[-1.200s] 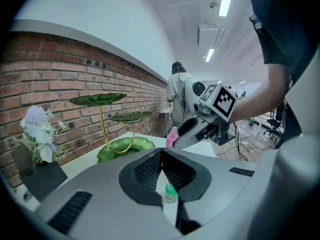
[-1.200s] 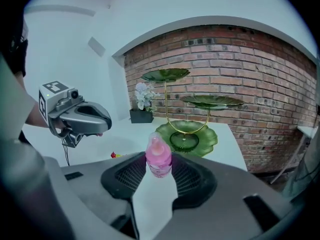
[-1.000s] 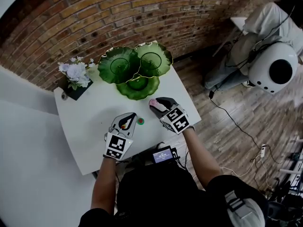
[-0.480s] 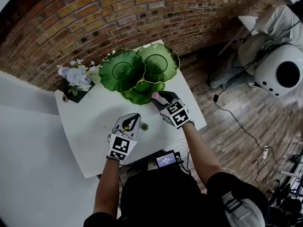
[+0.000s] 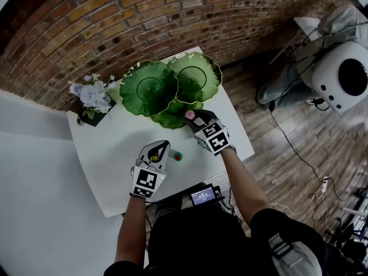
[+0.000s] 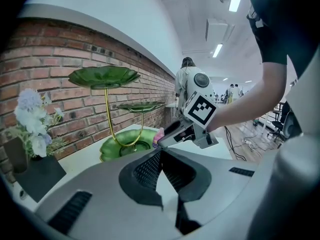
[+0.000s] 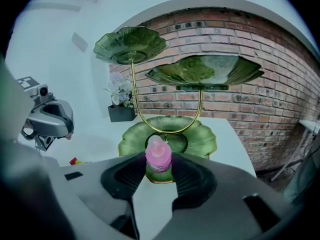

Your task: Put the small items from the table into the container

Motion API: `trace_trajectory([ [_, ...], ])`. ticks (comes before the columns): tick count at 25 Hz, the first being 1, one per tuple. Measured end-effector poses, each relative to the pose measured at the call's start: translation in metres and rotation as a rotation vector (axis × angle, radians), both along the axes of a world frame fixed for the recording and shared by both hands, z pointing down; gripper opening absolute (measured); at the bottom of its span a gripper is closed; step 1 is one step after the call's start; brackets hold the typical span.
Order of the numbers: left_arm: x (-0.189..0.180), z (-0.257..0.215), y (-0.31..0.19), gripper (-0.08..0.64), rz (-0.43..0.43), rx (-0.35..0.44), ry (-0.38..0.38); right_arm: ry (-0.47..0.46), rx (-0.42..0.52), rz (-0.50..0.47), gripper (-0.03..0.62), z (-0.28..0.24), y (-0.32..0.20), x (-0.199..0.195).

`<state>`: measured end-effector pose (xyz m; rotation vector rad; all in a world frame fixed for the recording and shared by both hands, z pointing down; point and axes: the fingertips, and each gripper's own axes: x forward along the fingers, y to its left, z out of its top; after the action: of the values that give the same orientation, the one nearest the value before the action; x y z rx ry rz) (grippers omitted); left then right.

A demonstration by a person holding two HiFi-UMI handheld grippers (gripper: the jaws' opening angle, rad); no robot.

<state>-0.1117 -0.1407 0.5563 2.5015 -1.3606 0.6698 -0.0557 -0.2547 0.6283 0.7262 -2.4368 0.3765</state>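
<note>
One pink item [image 7: 159,156] is in play, and your right tongs [image 7: 159,166] have it clamped between the pads. It stands upright, with its rounded top poking above the jaws. The relation that matters is this: the green leaf stand [image 5: 150,85] is directly on the far side of those tongs. Its lowest dish [image 7: 200,139] sits just past and below the tips. From the right gripper view, the pink item hangs about over that dish's near rim, with the gold stem [image 7: 200,109] rising behind it. I judge the drop needs a short carry farther in and then a release, so the item lands in the bowl and not on the lip.

Your left tongs [image 5: 163,145] are well back, on the near-left of the surface [image 5: 103,165]. Their jaws are pressed together, and I can see nothing between them. The right hand is clearly the nearer one to the stand.

A small green-and-red item [image 5: 177,156] lies on the surface just right of the left tongs' tips. It is apart from them and well short of the dish. I'd call that a likely next pick for the left hand. Watch the two upper leaves overhead as you go in low.
</note>
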Motion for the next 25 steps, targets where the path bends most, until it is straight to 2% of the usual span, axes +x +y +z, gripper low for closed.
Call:
trace_trajectory([
  [17,-0.004,0.003,0.007,0.011,-0.005,-0.012,-0.004,0.048,-0.02,0.003,0.17,0.014,0.009,0.005],
  [25,-0.005,0.0,0.011,0.011,-0.011,-0.006,-0.004,0.035,-0.02,0.003,0.17,0.007,0.014,0.004],
])
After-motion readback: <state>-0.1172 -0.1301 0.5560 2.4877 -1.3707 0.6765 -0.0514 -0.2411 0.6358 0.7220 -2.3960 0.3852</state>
